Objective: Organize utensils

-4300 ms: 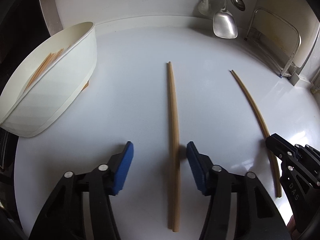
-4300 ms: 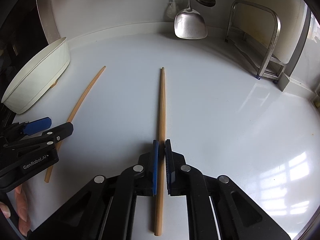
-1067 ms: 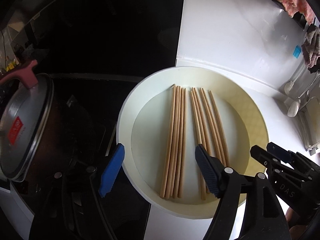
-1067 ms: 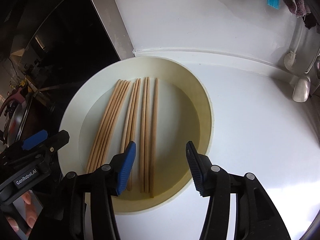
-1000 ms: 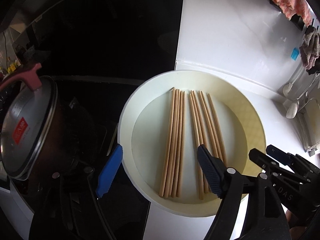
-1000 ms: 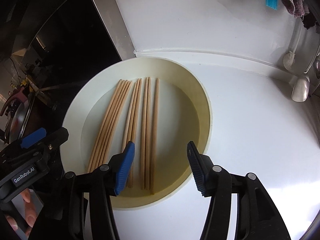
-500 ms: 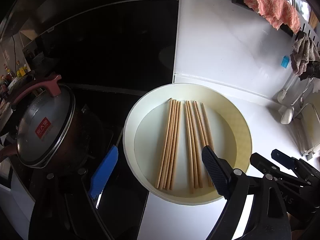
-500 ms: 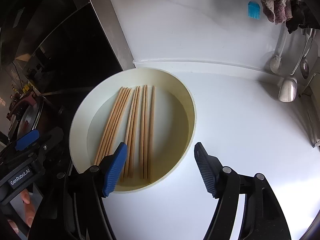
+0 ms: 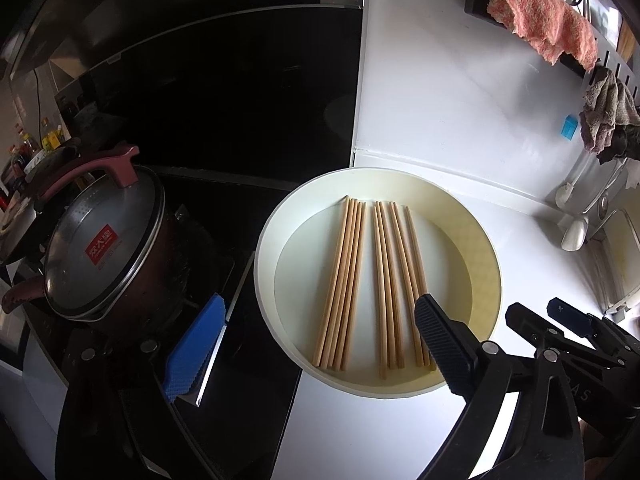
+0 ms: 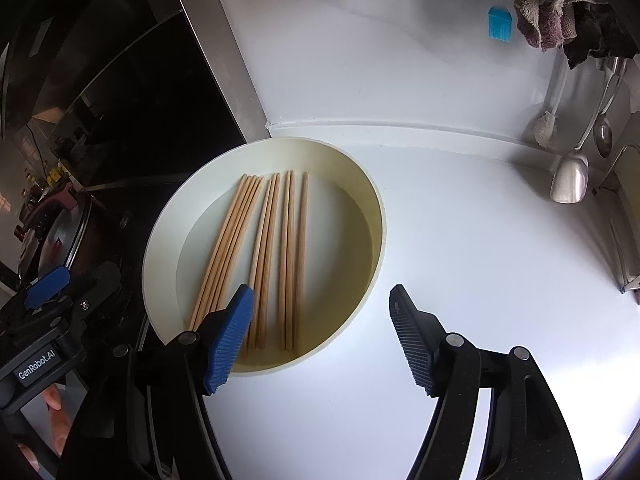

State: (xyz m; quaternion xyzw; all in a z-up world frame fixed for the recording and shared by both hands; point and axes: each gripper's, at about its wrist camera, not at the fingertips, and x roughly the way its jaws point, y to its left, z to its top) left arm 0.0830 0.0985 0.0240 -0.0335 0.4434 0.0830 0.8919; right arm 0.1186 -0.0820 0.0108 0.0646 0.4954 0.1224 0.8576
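Note:
Several wooden chopsticks [image 9: 376,280] [image 10: 260,248] lie side by side in a shallow cream bowl [image 9: 264,240] [image 10: 160,240] on the white counter. My left gripper [image 9: 320,308] hovers above the bowl's near-left rim. Its jaws are opening wide with nothing held between them. My right gripper [image 10: 320,294] hangs over the bowl's near-right rim, open and empty. Each gripper shows at the edge of the other's view: the right gripper [image 9: 560,320] and the left gripper [image 10: 48,280].
A lidded pot [image 9: 104,248] sits on the black cooktop [image 9: 248,400] left of the bowl. Cloths [image 9: 540,20] hang on the back wall with a metal spatula [image 10: 570,180] and a brush. White counter [image 10: 480,280] stretches to the right.
Earlier two chopsticks lay on the counter, the right gripper shut on one; now all lie in the bowl. Both grippers have pulled up and back from the bowl, jaws wider.

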